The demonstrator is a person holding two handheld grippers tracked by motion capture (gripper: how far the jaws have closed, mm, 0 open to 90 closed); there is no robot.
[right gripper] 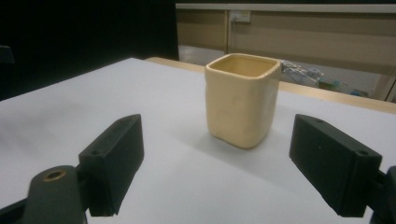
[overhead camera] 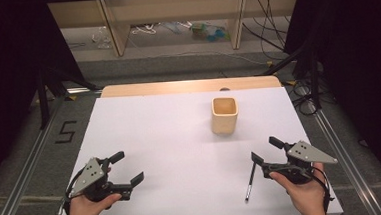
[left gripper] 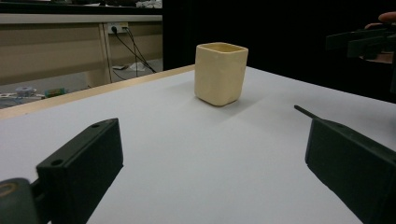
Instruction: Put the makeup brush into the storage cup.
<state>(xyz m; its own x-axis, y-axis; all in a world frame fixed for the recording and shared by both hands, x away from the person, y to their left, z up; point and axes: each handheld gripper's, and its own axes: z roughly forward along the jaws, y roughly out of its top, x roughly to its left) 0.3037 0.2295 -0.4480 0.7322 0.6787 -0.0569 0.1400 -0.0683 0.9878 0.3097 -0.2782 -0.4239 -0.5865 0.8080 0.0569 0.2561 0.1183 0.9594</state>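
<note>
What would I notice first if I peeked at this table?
Probably the cream square cup standing upright, alone, toward the far side of the white table. Next, a thin dark pen lying flat beside the right gripper. The left gripper hovers open at the near left.

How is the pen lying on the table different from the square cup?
The pen is thin, dark and lies flat; the cup is chunky, cream-coloured and stands upright with its mouth open. The pen lies close beside the right claw; the cup stands farther back, apart from both claws. Both rest untouched on the white table.
</note>
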